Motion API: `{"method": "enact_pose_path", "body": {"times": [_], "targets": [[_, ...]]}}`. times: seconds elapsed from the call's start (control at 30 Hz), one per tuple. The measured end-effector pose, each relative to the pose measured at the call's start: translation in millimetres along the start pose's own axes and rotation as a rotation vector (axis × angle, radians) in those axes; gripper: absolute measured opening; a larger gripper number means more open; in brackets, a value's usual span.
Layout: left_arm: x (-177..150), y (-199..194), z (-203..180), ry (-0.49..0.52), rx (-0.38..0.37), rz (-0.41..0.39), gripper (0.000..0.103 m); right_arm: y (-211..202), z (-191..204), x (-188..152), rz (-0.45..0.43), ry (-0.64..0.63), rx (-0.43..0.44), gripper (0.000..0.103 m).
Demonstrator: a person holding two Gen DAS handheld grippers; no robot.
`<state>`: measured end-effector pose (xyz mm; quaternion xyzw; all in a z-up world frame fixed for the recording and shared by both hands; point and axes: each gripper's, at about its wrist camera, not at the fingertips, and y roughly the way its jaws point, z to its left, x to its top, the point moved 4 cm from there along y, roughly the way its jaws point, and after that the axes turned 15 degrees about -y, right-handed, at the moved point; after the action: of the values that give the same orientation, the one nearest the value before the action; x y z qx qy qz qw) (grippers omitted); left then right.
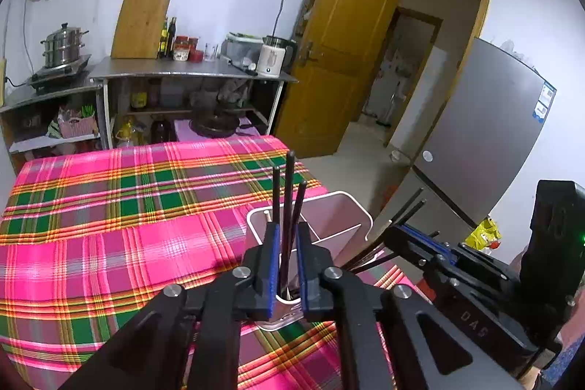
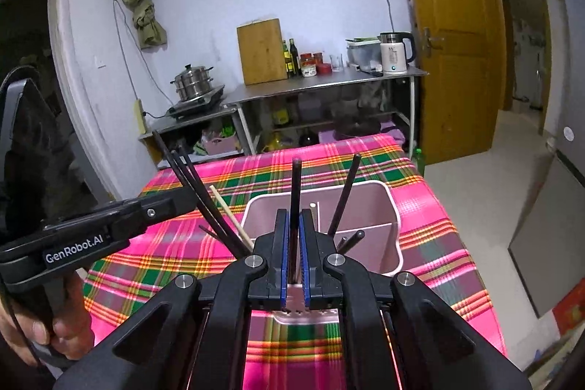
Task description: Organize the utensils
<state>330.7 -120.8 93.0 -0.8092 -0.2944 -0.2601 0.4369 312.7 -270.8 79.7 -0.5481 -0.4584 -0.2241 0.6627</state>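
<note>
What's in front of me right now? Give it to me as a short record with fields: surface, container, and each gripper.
surface: pink plaid tablecloth
container: pale divided utensil holder, with a leaning dark stick already inside
left gripper: around three dark chopsticks above the holder; cannot tell if the pads press
right gripper: shut on a single dark chopstick above the holder

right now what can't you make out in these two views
- Lower ends of the dark chopsticks in the left claw: left wrist view, hidden by the claw's blue pads.
- Bottom of the pink holder: right wrist view, its walls and the right claw block it.
- Whether the left claw's pads press the chopsticks: too close to tell.
- Items on the lower shelf: too small and dim.
</note>
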Motion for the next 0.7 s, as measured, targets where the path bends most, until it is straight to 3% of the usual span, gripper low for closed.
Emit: {"method": "enact_pose_path", "body": {"times": [0.17, 0.43, 0.7], "targets": [[1, -17, -2, 0.01, -0.002, -0.035, 0.015, -16, 2, 2, -0.029, -0.009, -0.016, 0.017], [-13, -44, -3, 0.027, 0.004, -0.064, 0.016, -42, 9, -5, -0.051, -0.013, -0.025, 0.019], [-54, -67, 0, 0.047, 0.018, -0.08, 0.016, -66, 20, -32, -0.057, -0.001, -0.023, 0.025]]}}
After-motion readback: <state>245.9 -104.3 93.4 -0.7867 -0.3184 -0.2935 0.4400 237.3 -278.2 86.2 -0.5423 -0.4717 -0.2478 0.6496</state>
